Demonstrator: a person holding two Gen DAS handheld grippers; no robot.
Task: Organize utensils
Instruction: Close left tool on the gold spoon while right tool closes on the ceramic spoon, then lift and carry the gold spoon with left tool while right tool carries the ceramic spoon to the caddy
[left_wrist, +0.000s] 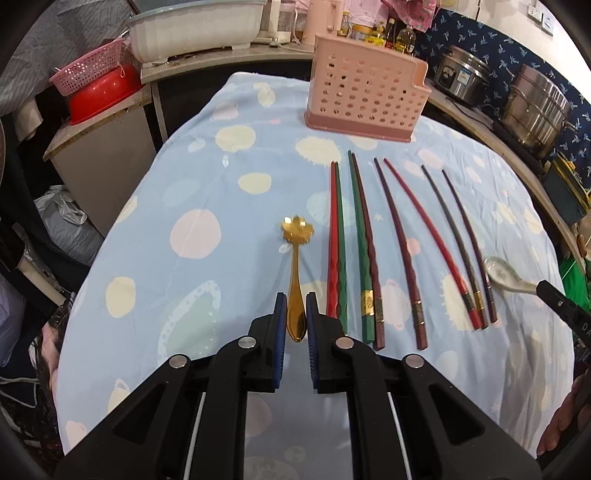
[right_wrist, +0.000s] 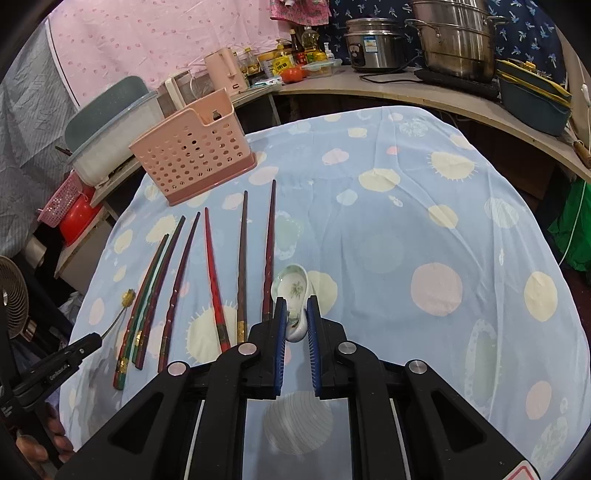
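your left gripper (left_wrist: 296, 317) is clenched on the handle of the gold spoon (left_wrist: 296, 254), whose flower-shaped bowl lies on the cloth pointing toward the far edge. your right gripper (right_wrist: 296, 317) is clenched on the handle of the white ceramic spoon (right_wrist: 293, 291), its painted bowl resting on the cloth just beyond the fingertips.

the table is covered with a pale blue cloth (right_wrist: 406, 229) printed with cream, pink and green blobs, and it is lightly creased. between the two spoons the chopsticks (left_wrist: 391, 243) lie in a loose row, red, green, maroon and dark ones, thin ends toward the far edge, some touching in pairs and others apart. the pink perforated holder (left_wrist: 364, 92) stands upright near the far edge, beyond the chopstick tips and well apart from both spoons.

around the table runs a curved counter (right_wrist: 424, 92) with steel pots (right_wrist: 454, 40), a rice cooker, oil bottles and a pink kettle. past the left edge sit a pale tub (left_wrist: 195, 29), a pink basket and a red basin (left_wrist: 99, 92). pink and navy printed fabrics hang behind.
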